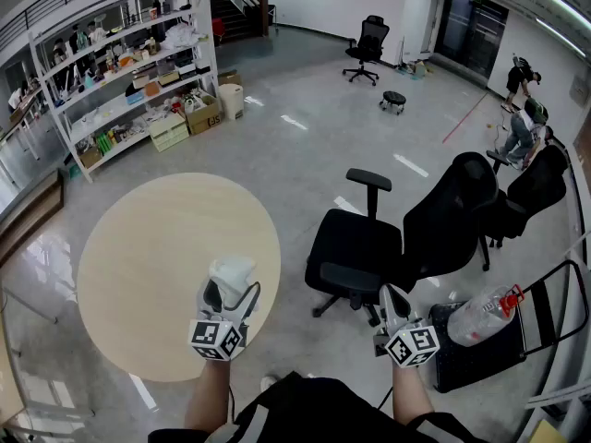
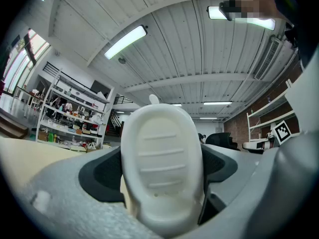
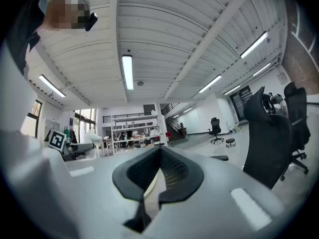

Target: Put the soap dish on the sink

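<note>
White ribbed plastic soap dish (image 2: 162, 168), grasped by left gripper (image 1: 231, 292); only head view shows it over the near edge of the round pale wooden counter (image 1: 138, 266); right gripper (image 1: 388, 293) clenched, empty.

In the left gripper view the soap dish (image 2: 162, 148) fills the middle, hiding the gap between the jaws and the room straight behind it. Its lower end drops out of sight behind the body of the left gripper (image 1: 230, 290). In the head view the goods on the shelving (image 1: 120, 72) are too small to name, and the person's forearms (image 1: 211, 395) are cut off by the bottom edge.
</note>
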A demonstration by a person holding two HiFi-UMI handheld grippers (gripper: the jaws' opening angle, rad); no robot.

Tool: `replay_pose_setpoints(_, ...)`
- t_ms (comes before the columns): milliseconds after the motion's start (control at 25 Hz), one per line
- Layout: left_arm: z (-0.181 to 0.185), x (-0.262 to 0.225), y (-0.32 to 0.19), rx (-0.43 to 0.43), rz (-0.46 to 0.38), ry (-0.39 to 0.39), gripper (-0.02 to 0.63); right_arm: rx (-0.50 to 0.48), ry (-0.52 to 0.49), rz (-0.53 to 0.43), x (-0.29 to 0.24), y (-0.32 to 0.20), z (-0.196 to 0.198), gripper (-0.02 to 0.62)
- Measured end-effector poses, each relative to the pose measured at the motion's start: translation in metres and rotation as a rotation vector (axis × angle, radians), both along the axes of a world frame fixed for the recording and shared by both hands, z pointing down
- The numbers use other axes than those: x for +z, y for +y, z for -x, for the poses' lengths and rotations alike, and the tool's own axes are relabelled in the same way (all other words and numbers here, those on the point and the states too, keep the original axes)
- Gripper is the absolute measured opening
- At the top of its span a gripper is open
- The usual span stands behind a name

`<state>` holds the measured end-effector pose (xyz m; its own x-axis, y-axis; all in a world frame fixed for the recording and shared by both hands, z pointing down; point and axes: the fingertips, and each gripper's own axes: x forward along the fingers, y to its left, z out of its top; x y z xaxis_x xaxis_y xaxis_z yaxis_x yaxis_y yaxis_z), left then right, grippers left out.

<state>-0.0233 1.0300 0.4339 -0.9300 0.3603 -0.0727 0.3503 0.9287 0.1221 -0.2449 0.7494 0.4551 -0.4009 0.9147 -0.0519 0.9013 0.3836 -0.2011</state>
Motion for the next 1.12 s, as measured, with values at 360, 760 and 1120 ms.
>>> replay_pose_setpoints(360,0.001,-0.007,-0.006,0.005,-0.001,-0.005,0.469,-0.01,0.009,0.0,0.002,0.0,0.001,0.005)
replay_pose_setpoints(760,0.017,-0.014,-0.019,0.033,0.015,-0.001,0.469,-0.015,0.013,0.022,-0.004,-0.012,0.006,0.006)
replay_pose_setpoints(1120,0.062,-0.012,-0.065,0.115,0.009,-0.013,0.47,0.069,0.033,0.046,0.0,-0.068,0.031,0.006)
